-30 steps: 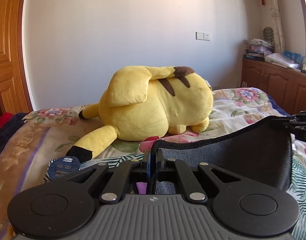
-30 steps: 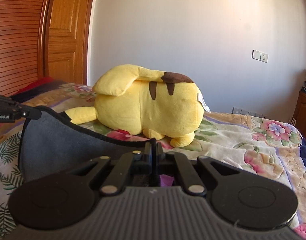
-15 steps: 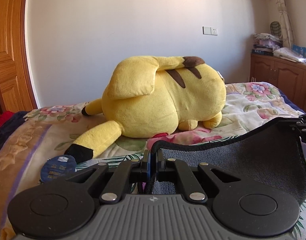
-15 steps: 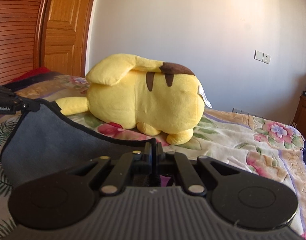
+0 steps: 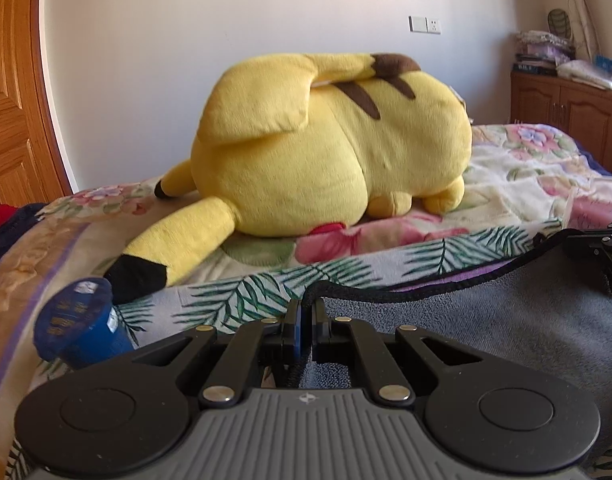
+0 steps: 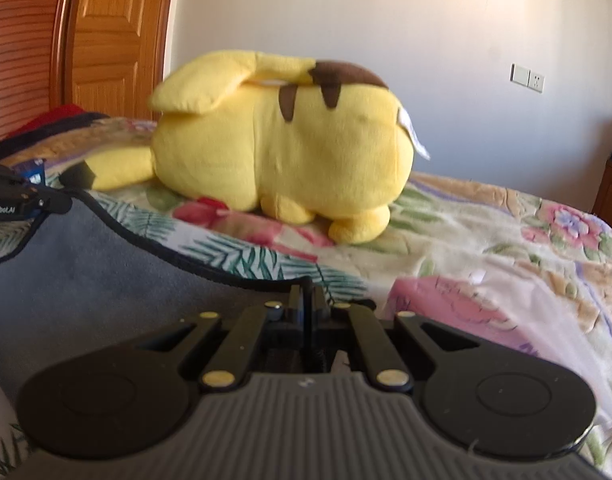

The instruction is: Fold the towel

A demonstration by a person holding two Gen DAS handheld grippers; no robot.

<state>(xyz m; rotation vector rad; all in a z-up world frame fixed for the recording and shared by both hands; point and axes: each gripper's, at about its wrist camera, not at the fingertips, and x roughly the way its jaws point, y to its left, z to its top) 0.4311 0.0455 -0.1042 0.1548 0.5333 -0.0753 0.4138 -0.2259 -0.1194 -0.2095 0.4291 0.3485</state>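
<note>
The grey towel (image 5: 506, 320) with a black hem lies low over the floral bed, stretched between my two grippers. My left gripper (image 5: 305, 312) is shut on its left corner. My right gripper (image 6: 306, 300) is shut on its right corner; the towel (image 6: 85, 280) spreads to the left in that view. The right gripper also shows at the right edge of the left wrist view (image 5: 610, 244), and the left gripper at the left edge of the right wrist view (image 6: 21, 200).
A big yellow plush toy (image 5: 330, 148) lies on the bed just beyond the towel. A blue cup (image 5: 81, 324) lies on its side left of my left gripper. A wooden cabinet (image 5: 566, 116) stands far right, a wooden door (image 6: 113, 32) far left.
Both grippers have carried the towel's held edge forward and down toward the bed. The towel hung upright before; now it lies low and slack. The plush toy looks nearer.
</note>
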